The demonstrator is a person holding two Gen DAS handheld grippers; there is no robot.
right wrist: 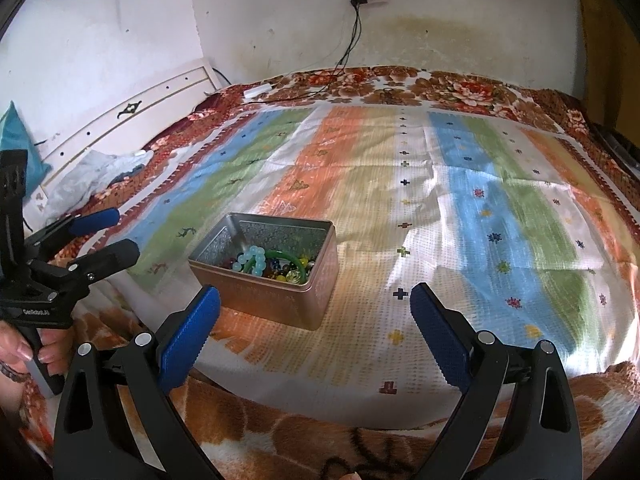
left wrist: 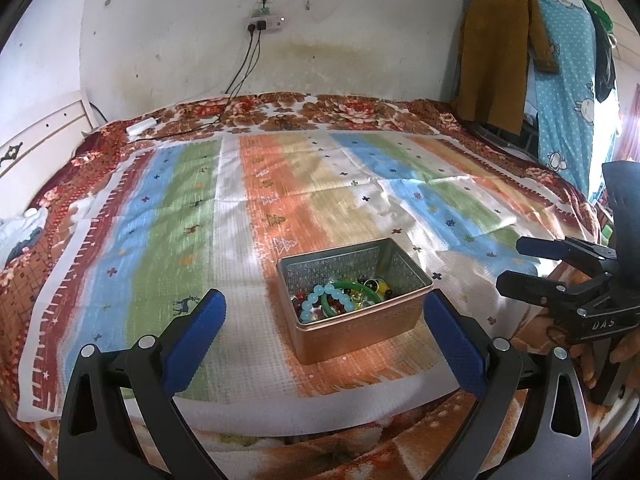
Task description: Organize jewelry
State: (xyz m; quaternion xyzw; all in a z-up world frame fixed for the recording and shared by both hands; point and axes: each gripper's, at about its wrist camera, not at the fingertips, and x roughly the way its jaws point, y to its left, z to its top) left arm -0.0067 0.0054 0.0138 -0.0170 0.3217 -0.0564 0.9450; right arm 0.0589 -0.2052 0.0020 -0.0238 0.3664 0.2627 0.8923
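A copper-coloured metal tin (left wrist: 360, 330) (right wrist: 276, 304) sits open on the striped cloth. Inside lie a pale blue bead bracelet (left wrist: 322, 302) (right wrist: 252, 260), a green bangle (left wrist: 352, 292) (right wrist: 280, 258) and several small coloured beads. My left gripper (left wrist: 324, 306) (right wrist: 114, 230) stands open just in front of the tin, its blue pads wide apart and empty. My right gripper (right wrist: 316, 300) (left wrist: 510, 264) is open too, to the right of the tin, with nothing between its fingers.
The striped cloth (left wrist: 200, 216) (right wrist: 460, 200) covers a bed with a floral blanket (left wrist: 348, 110). A white charger and cables (left wrist: 140, 126) lie at the far edge below a wall socket. Clothes hang at the right (left wrist: 496, 52). A headboard (right wrist: 120, 120) stands left.
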